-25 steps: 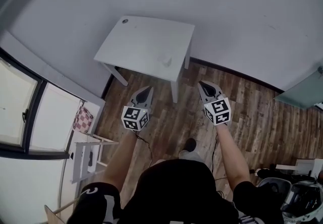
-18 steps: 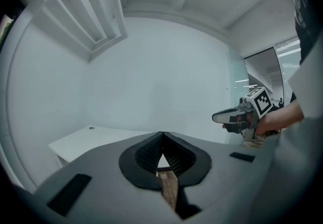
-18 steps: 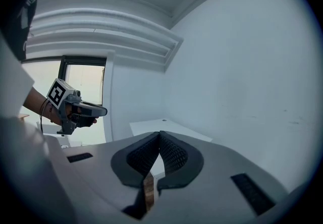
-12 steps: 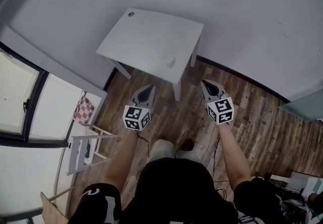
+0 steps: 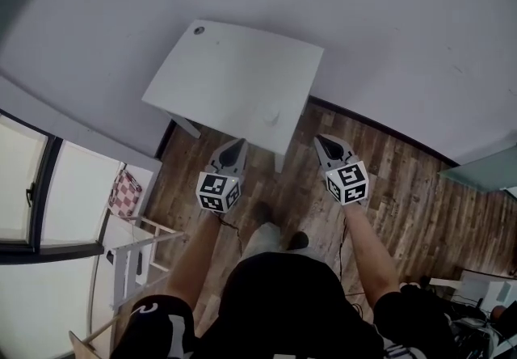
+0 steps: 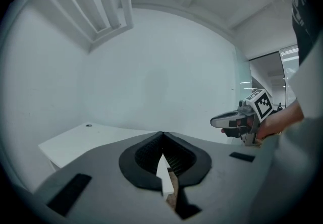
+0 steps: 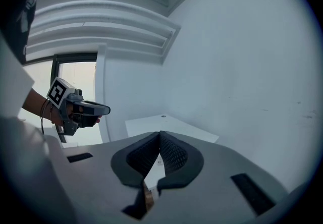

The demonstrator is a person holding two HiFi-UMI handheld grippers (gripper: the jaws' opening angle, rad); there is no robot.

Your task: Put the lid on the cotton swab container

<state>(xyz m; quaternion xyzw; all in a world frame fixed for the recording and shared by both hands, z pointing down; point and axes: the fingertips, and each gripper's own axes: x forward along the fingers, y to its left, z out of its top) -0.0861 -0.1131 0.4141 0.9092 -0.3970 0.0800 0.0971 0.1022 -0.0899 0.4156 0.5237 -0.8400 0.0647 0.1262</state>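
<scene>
A small pale container (image 5: 271,117) stands near the front right edge of the white table (image 5: 226,78); it is too small to make out its lid. Both grippers hang over the wooden floor just short of the table's near edge. My left gripper (image 5: 237,145) is shut and empty, pointing at the table's front edge. My right gripper (image 5: 322,141) is also shut and empty, to the right of the table's corner leg. In the left gripper view the jaws (image 6: 162,136) meet with nothing between them; the right gripper view shows the same (image 7: 160,135).
The table stands against a plain white wall (image 5: 388,34). A small dark hole (image 5: 199,29) marks its far left corner. A white rack (image 5: 133,248) with a checked cloth (image 5: 123,192) stands by the window at the left. Clutter lies at the lower right (image 5: 477,293).
The person has stepped a little closer to the table, and both grippers have come nearer its front edge. Both stay shut.
</scene>
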